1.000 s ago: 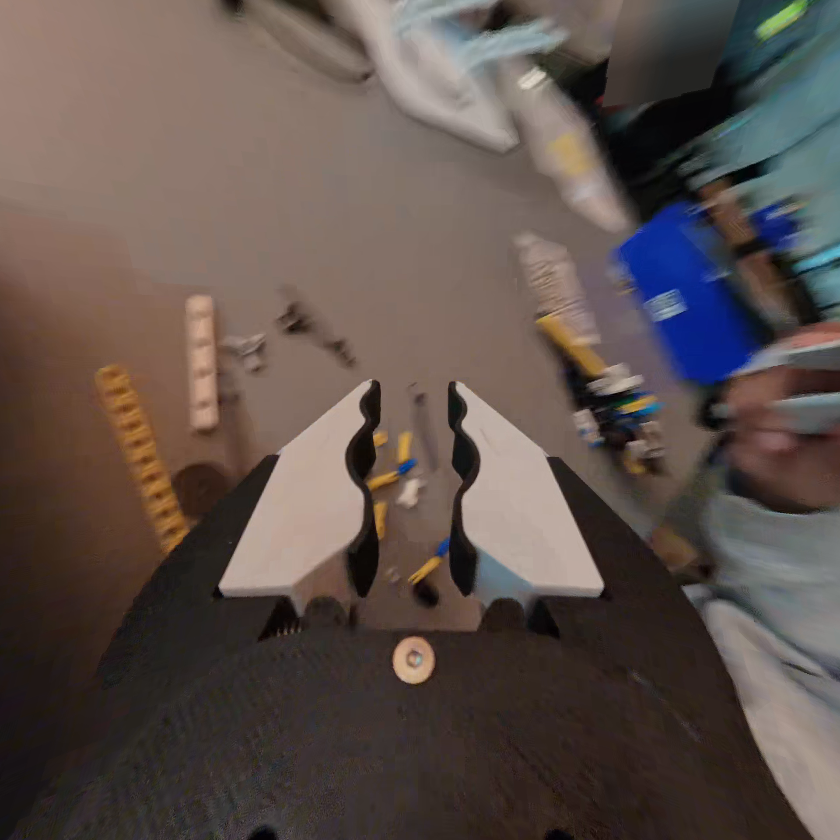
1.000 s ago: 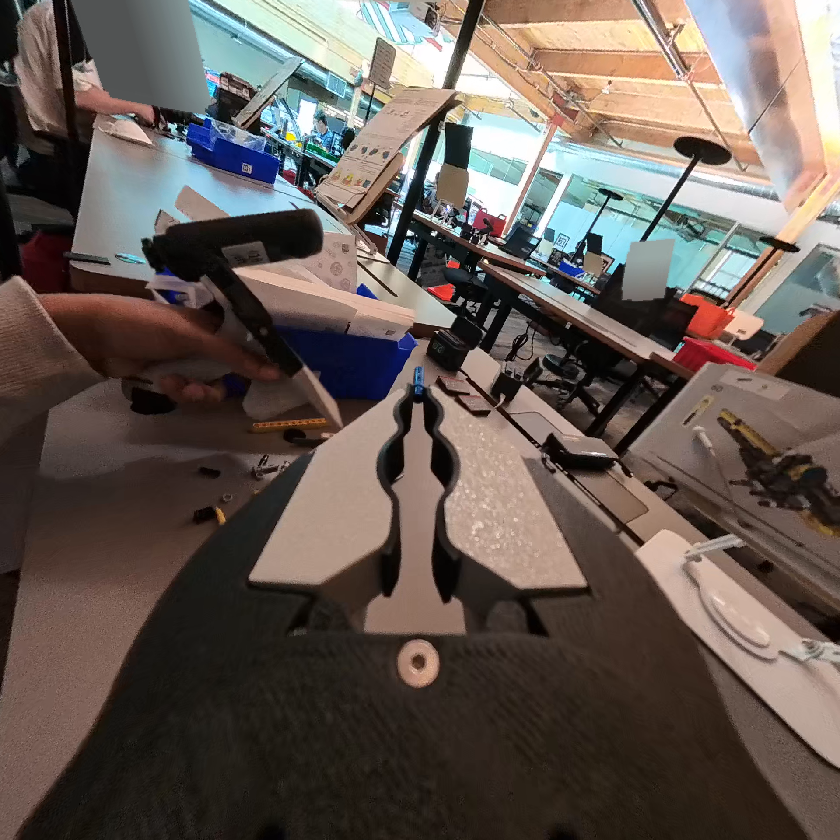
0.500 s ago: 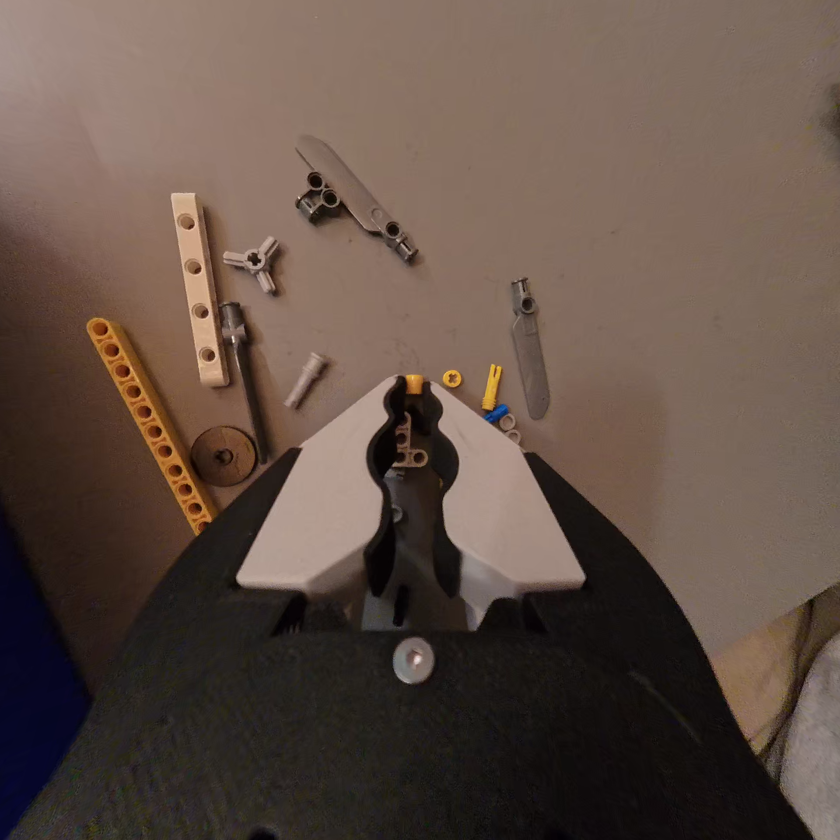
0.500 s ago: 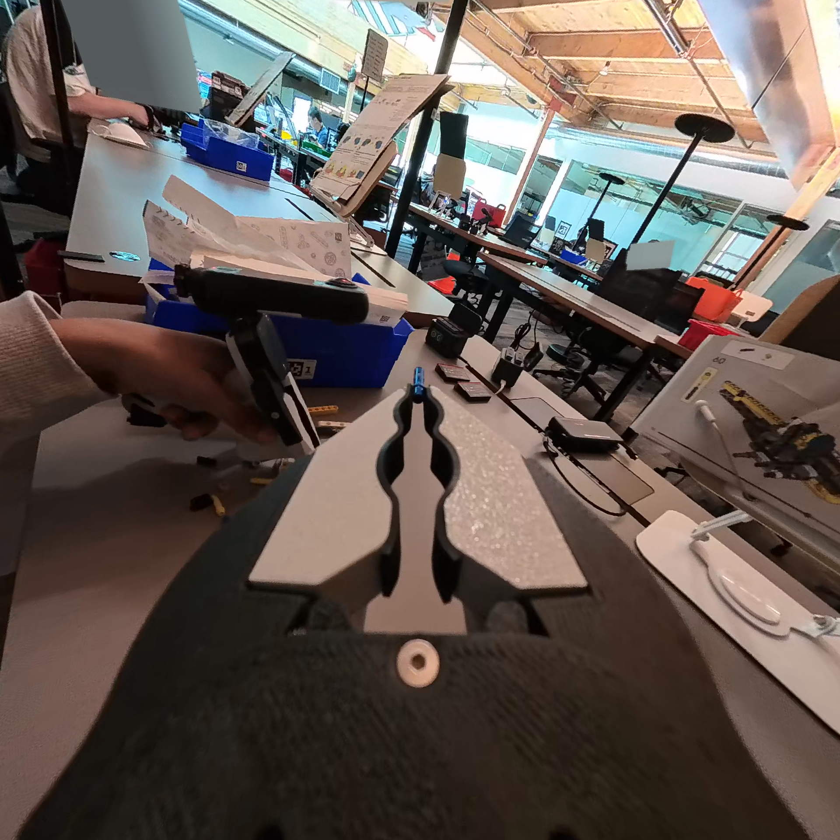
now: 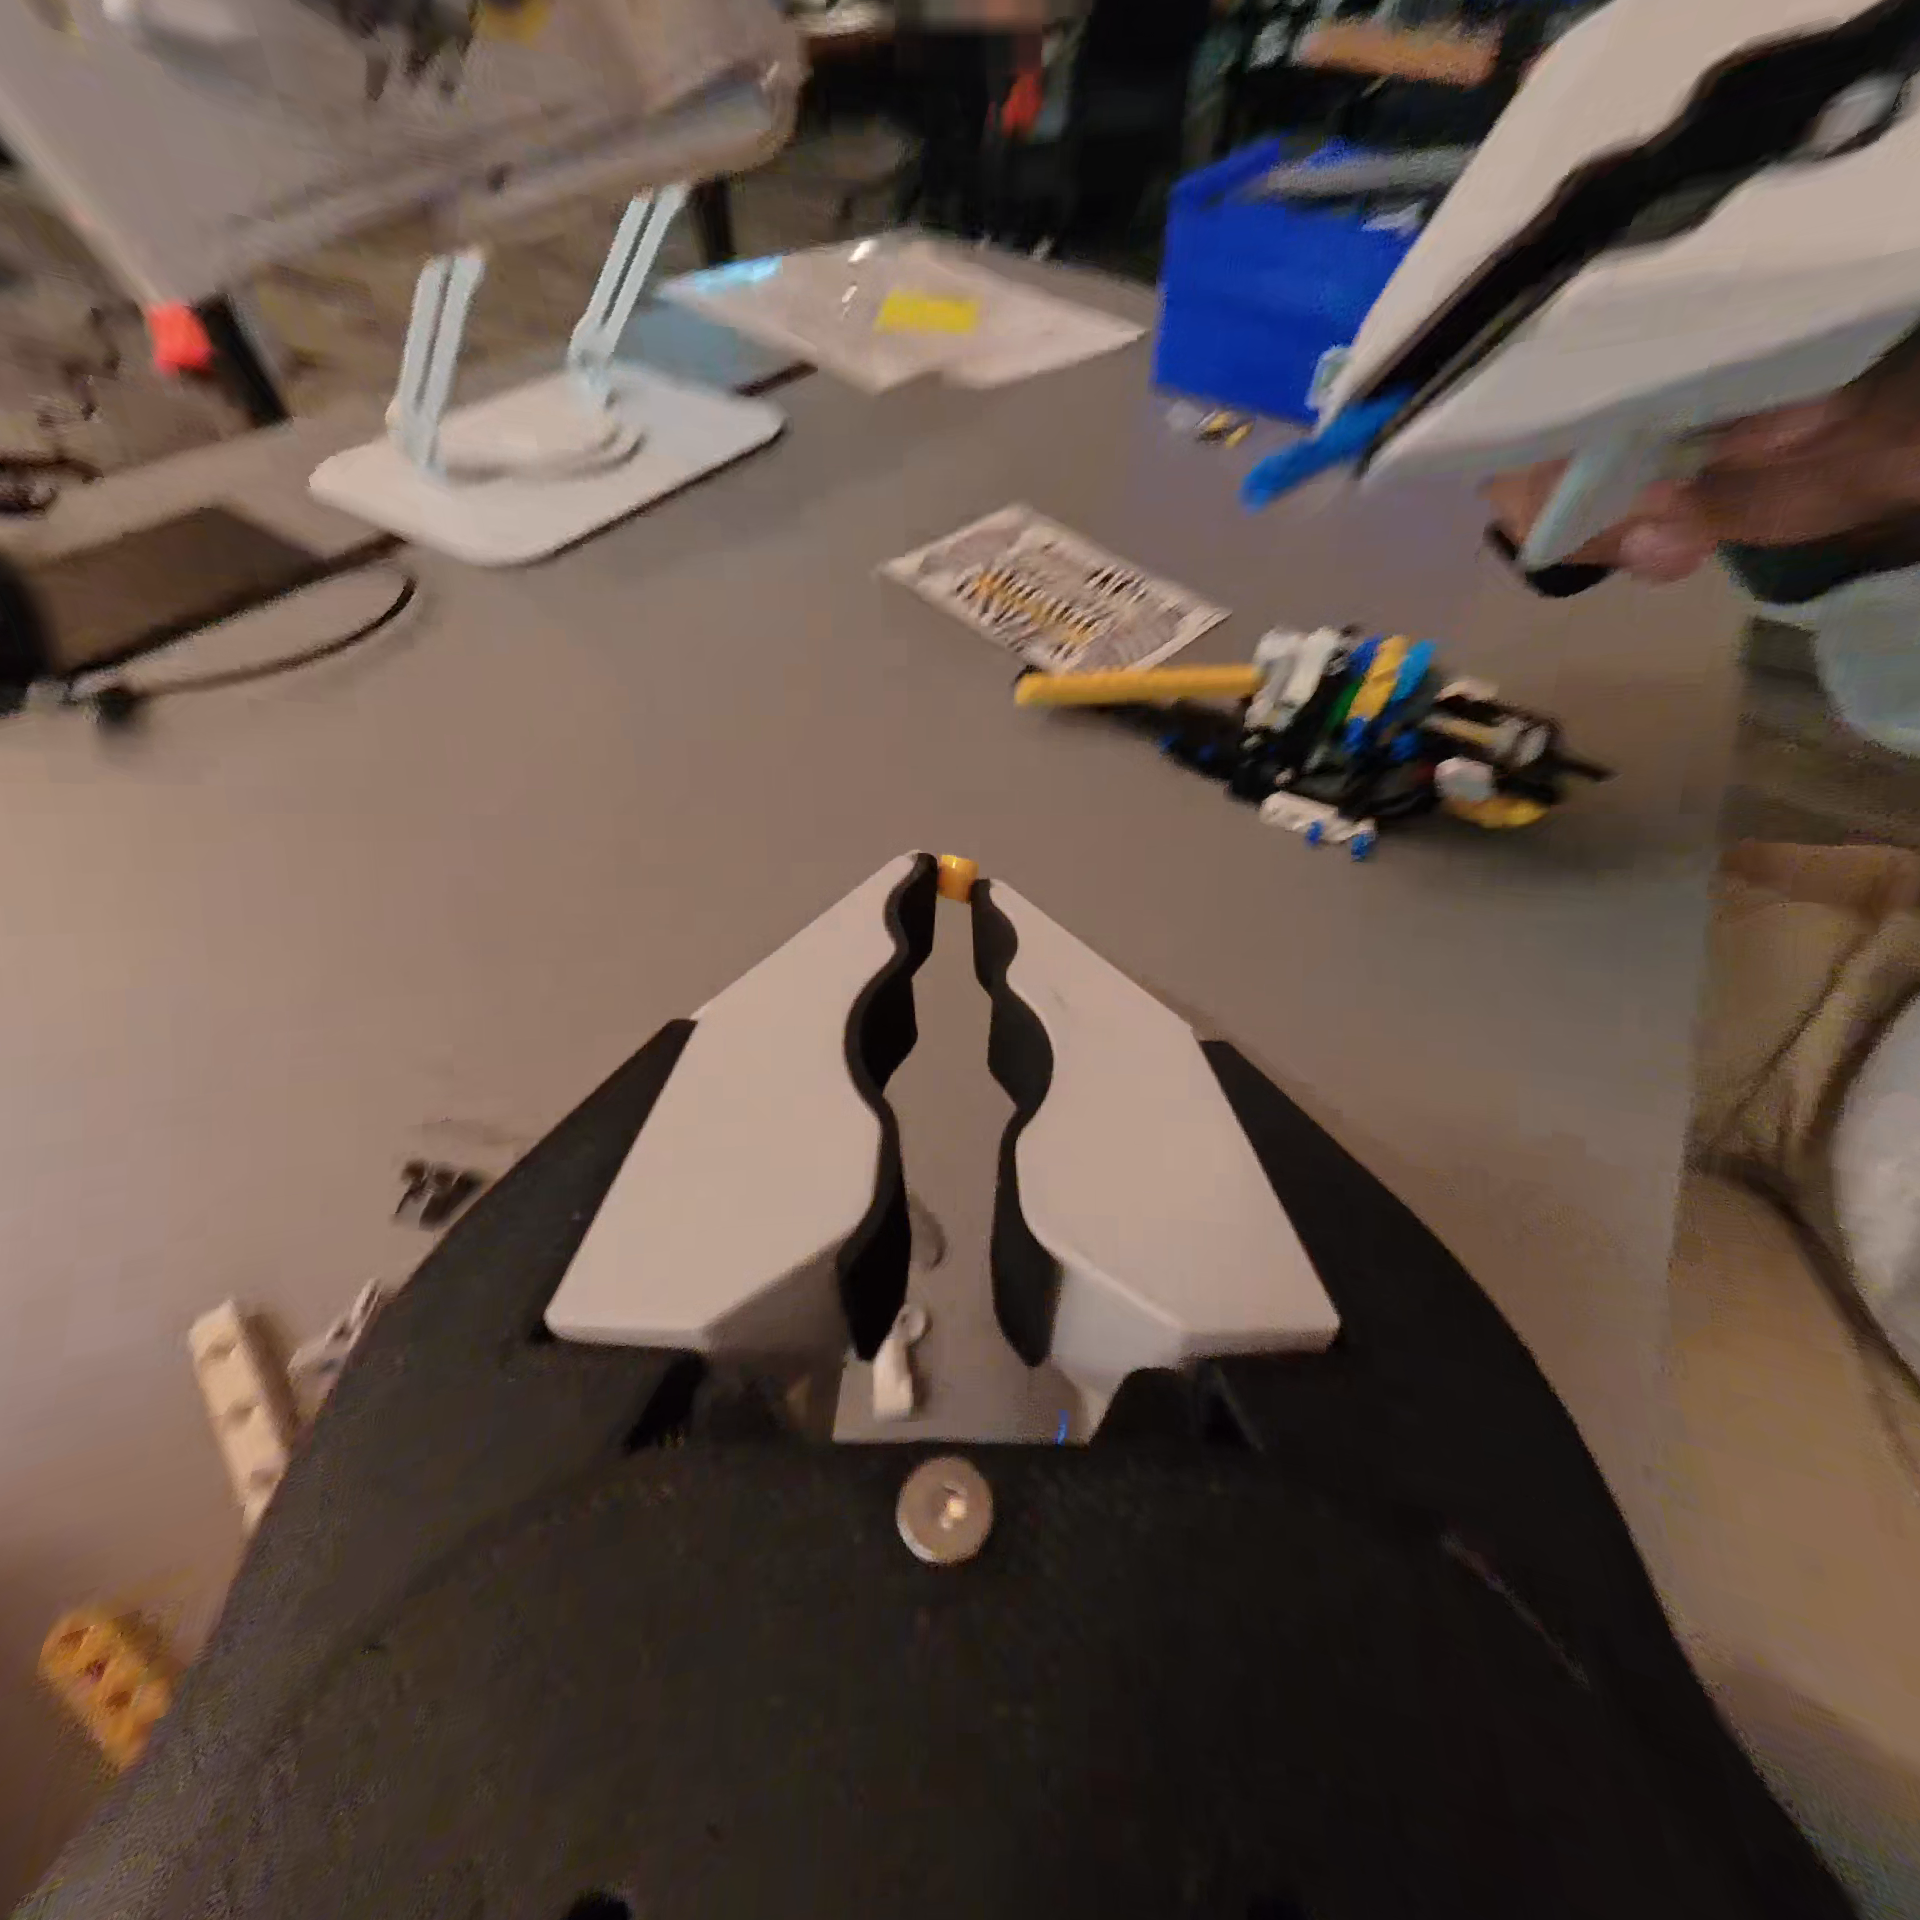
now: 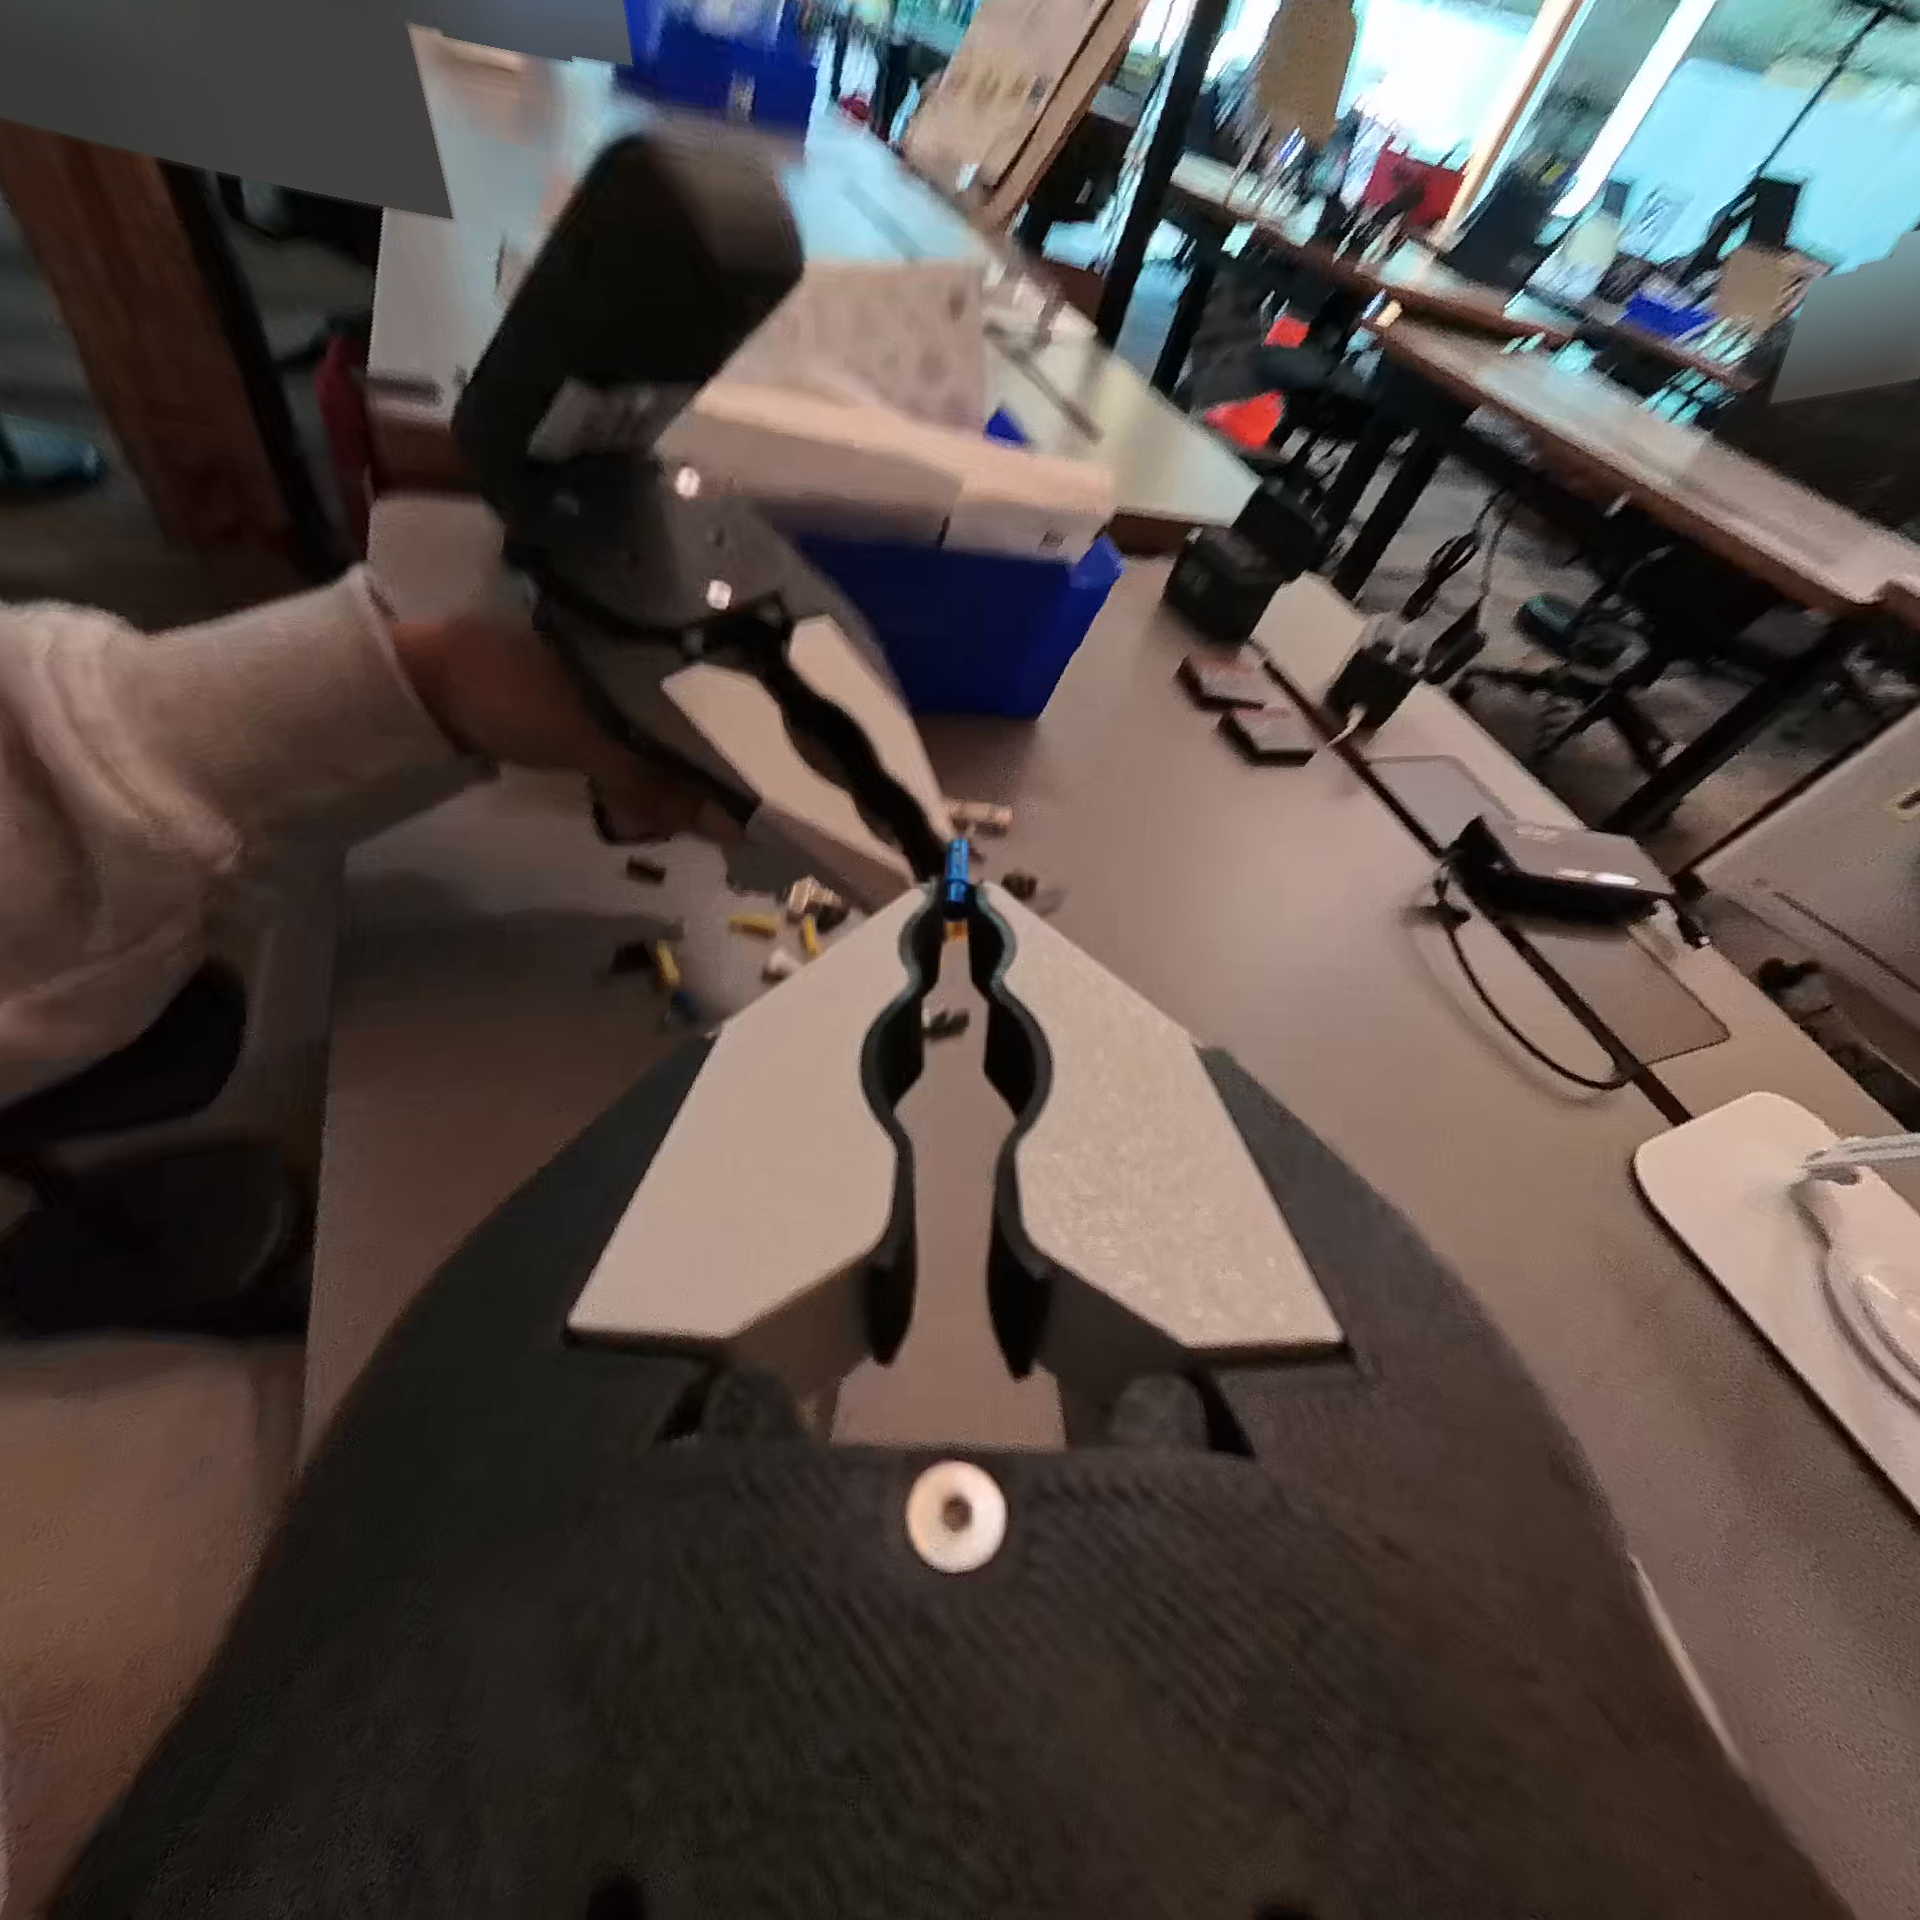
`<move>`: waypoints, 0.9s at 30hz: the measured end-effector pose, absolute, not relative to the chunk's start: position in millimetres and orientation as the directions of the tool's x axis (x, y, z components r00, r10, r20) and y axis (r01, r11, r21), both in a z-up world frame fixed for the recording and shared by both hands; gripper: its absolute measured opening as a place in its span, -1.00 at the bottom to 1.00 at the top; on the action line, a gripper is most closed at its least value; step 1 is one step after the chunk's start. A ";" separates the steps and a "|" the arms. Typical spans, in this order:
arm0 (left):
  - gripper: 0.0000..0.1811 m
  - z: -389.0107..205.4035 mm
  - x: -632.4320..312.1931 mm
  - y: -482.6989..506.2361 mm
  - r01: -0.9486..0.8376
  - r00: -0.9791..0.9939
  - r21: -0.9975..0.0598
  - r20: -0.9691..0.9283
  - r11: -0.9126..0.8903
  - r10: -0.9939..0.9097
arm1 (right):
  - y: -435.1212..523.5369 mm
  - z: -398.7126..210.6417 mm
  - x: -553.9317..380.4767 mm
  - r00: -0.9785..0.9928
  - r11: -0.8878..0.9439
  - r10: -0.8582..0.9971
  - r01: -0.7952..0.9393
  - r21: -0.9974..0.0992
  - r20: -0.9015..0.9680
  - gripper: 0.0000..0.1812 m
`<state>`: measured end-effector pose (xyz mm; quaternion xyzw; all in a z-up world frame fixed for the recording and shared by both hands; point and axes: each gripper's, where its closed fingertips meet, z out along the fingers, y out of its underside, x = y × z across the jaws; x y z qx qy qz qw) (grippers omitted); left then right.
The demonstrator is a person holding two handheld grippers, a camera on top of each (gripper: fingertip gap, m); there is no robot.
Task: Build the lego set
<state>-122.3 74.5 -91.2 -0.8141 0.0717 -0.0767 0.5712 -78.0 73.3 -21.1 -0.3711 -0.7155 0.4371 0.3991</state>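
Open grey worktop (image 5: 623, 831) ahead of the left gripper (image 5: 954, 883)

The half-built multicoloured brick model (image 5: 1351, 727) and striped paper sheet (image 5: 1049, 592) block the right; the white flat-based stand (image 5: 551, 447) blocks far left.

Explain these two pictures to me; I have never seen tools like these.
There is no robot: a person holds a two-finger grabbing tool in each hand, with a camera on each looking along its fingers. One picture is from the left gripper, shut on a small yellow piece. The other is from the right gripper, shut on a small blue pin. Each view also shows the other tool, and the two tips are close together. On the grey table lie a half-built lego model, a printed sheet, a blue bin and loose small pieces.
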 end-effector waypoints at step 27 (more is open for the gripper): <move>-1.00 -43.1 -34.8 83.0 0.046 0.811 -0.994 0.094 -0.097 -0.578 | 80.2 -32.9 -28.7 -0.412 0.447 0.866 0.391 -0.804 0.282 -0.97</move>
